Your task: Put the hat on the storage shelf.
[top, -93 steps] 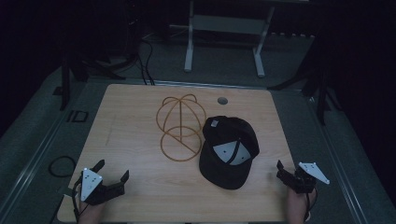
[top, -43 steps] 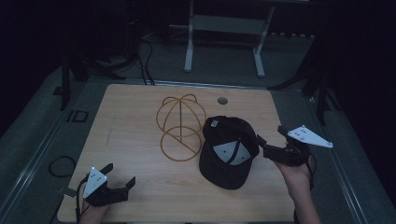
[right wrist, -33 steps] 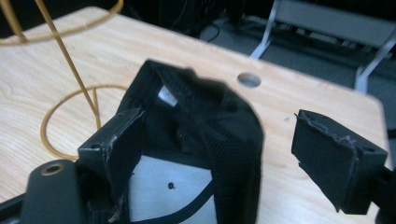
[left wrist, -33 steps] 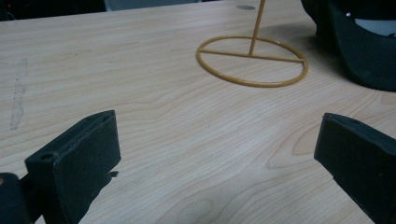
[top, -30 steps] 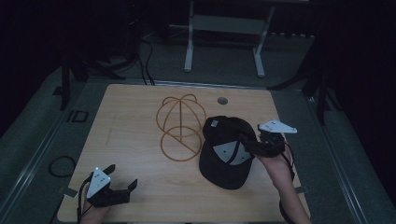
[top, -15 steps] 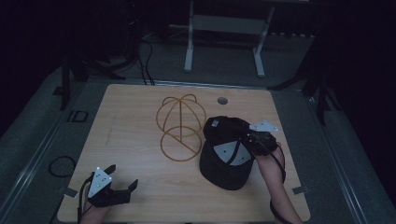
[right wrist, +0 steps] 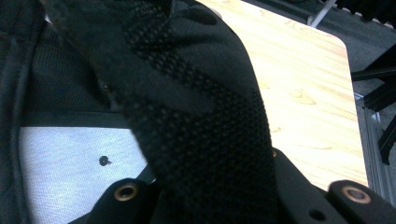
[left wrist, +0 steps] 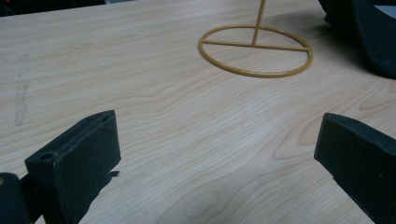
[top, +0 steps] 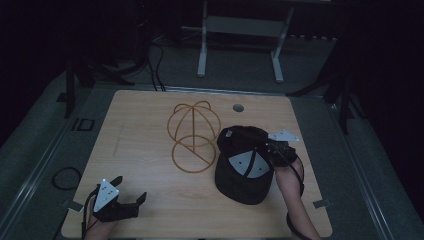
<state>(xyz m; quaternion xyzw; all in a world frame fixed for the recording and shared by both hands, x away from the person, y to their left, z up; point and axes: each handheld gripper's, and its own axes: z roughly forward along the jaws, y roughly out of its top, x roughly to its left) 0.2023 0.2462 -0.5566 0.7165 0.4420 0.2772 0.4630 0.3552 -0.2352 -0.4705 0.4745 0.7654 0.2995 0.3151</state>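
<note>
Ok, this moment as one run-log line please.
right gripper: jaws just closed, shut on black cap's mesh rim | left gripper: open, idle at near-left corner | wire hat stand: empty

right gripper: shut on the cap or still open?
Shut on the black cap: the right gripper has just closed, and mesh fabric is bunched between its jaws in its own view.

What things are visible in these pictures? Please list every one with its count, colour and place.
cap: one, black with a grey inner patch, right half of the table, lying upside down.
wire cap stand: one, gold, table centre, left of the cap.
table: one, light wood.
round hole: one, grey, far edge of the table.
metal frame: one, grey, floor behind the table.
left gripper: one, black, near left corner, fingers open.
right gripper: one, black, fingers shut on the cap's mesh edge.
</note>
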